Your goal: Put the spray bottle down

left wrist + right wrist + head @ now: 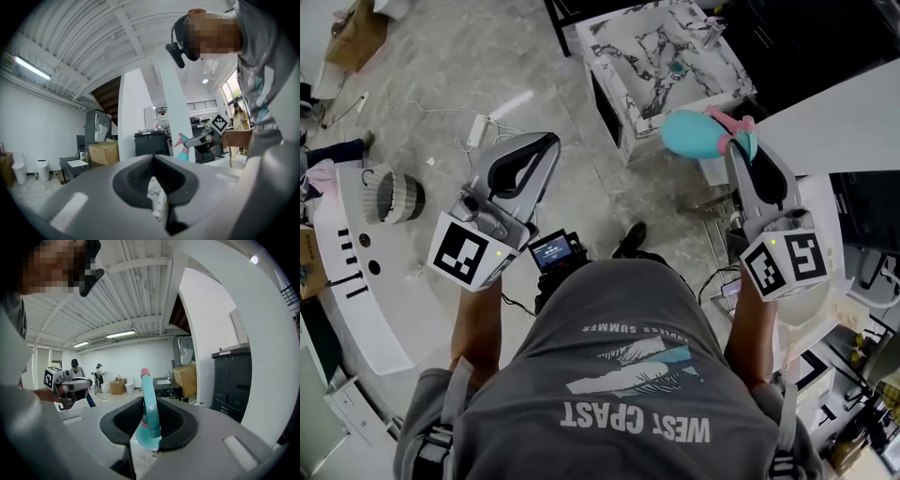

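My right gripper (pixel 733 141) is shut on a teal spray bottle (pixel 698 133) with a pink trigger, held out level above the floor. In the right gripper view the bottle (pixel 149 413) stands between the jaws of the right gripper (pixel 147 404), pink top upward. My left gripper (pixel 546 141) is held out at the left, its jaw tips meeting. In the left gripper view a pale crumpled patch shows low between the jaws of the left gripper (pixel 154 161); cloth or floor, I cannot tell. That view also shows the bottle (pixel 182 147) at the right.
A marble-topped table (pixel 623 70) stands ahead, just beyond the bottle. A white power strip (pixel 478 128) and a cable lie on the floor. A grey basket (pixel 394 195) sits on a white counter (pixel 356 300) at the left. Two people (pixel 75 369) stand far off.
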Tool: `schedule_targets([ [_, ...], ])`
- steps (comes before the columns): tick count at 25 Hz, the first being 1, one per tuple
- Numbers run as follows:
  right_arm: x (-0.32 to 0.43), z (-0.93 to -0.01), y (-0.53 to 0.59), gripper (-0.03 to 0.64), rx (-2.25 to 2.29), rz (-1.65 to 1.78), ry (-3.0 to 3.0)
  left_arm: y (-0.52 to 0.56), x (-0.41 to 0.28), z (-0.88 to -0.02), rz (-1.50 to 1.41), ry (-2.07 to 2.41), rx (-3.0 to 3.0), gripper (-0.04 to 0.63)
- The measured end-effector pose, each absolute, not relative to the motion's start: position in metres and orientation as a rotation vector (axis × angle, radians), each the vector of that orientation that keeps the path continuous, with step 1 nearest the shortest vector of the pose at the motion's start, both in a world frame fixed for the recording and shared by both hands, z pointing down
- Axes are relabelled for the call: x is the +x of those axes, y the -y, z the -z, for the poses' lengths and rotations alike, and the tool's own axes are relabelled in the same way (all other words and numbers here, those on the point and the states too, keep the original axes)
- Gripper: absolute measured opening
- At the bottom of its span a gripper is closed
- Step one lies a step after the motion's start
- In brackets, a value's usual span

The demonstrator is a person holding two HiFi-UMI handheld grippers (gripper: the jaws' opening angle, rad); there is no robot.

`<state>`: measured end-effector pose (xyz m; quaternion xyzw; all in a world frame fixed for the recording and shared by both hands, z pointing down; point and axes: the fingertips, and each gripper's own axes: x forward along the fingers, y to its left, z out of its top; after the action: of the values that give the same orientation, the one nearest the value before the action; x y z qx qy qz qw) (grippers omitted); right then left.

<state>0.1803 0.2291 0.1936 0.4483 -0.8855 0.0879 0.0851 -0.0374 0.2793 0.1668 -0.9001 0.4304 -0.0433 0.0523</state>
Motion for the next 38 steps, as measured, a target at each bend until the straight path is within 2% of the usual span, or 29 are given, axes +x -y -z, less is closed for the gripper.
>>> schedule_targets([
  [12, 0.241, -0.197, -0.206, 0.089, 1.367, -0.284, 2.659, -0.249, 0.026, -0.163, 0.175, -1.258, -2.727, 0.004],
  [24, 0.255, -0.199, -0.182, 0.089, 1.514, -0.303, 2.562, -0.189, 0.047, -0.165, 0.133, -1.067, -2.819, 0.003],
  [38, 0.207, -0.185, -0.145, 0.089, 1.7, -0.285, 2.411, -0.108, -0.005, -0.156, 0.031, -0.855, -2.896, 0.004],
])
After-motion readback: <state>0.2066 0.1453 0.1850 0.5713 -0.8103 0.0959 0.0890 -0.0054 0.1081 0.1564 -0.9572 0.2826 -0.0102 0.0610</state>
